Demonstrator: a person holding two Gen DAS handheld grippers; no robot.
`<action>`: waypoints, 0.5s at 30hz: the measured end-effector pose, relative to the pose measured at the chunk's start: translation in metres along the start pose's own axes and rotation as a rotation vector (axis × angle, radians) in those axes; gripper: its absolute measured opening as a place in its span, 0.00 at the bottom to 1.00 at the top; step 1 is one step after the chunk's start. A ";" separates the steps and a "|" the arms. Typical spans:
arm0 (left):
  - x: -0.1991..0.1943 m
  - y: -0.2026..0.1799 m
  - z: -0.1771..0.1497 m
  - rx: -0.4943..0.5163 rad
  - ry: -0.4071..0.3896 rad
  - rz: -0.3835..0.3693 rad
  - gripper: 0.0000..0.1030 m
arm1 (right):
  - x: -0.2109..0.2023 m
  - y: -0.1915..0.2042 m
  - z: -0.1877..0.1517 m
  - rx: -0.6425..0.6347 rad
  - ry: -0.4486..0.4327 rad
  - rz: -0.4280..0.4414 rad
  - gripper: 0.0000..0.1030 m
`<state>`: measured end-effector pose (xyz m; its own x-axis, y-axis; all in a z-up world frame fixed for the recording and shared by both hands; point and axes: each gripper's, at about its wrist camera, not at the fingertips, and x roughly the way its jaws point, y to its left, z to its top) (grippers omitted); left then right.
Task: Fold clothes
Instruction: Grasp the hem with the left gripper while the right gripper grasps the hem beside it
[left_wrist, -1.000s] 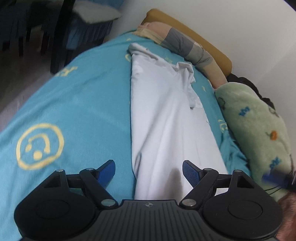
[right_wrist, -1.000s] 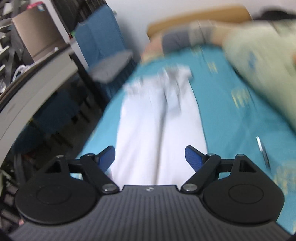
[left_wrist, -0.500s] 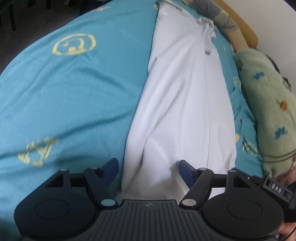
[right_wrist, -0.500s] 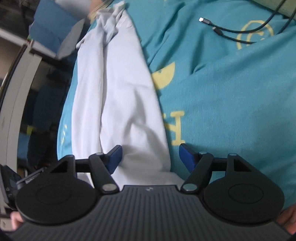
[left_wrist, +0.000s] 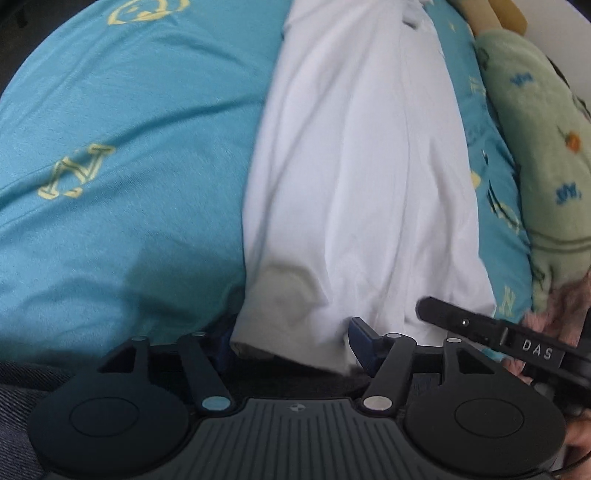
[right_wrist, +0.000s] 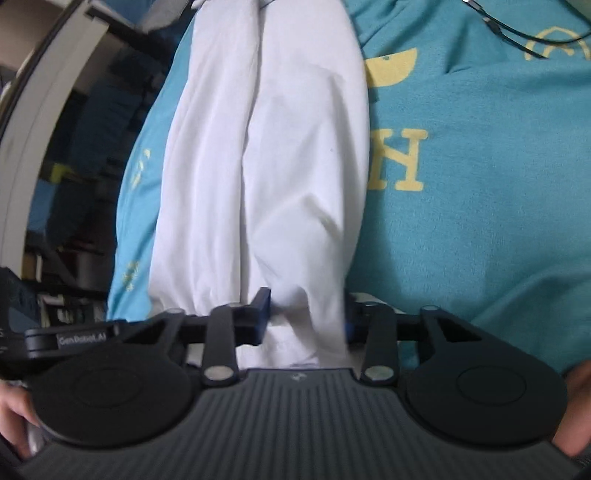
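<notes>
White garment (left_wrist: 354, 177) stretched lengthwise on the teal bedspread (left_wrist: 110, 110), long axis running straight away from both grippers toward the far collar end. Near hem right at the fingertips in both wrist views, so no reach called for, only a lift and carry along that axis.

Left gripper (left_wrist: 291, 343): jaws closing, near-left corner of the hem bunched between the blue pads (left_wrist: 364, 341), the left pad mostly hidden under the cloth. Not yet pinched, as far as can be told, since a gap remains on either side of the fabric.

Right gripper (right_wrist: 304, 317): jaws closing and already narrow, a gathered fold of the near-right hem between the fingers (right_wrist: 262, 310). Probably pressing on the cloth, though blur at the right-hand pad leaves contact uncertain.

Both equally near, one on each near corner, side by side. Fold direction judged forward, near hem brought over toward the collar.
</notes>
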<state>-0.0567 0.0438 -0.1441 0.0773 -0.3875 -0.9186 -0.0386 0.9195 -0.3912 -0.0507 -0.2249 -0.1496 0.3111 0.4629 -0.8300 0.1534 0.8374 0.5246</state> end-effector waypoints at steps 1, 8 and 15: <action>-0.001 0.000 -0.001 -0.001 0.002 -0.010 0.46 | -0.001 0.004 -0.001 -0.019 0.010 -0.004 0.17; -0.057 -0.001 -0.005 -0.013 -0.156 -0.156 0.16 | -0.057 0.032 0.009 -0.034 -0.130 0.060 0.10; -0.152 -0.014 0.005 -0.073 -0.370 -0.337 0.14 | -0.139 0.054 0.022 -0.023 -0.343 0.179 0.09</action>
<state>-0.0632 0.0902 0.0016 0.4453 -0.6005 -0.6642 -0.0196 0.7351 -0.6777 -0.0652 -0.2509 -0.0016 0.6276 0.4814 -0.6118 0.0480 0.7605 0.6476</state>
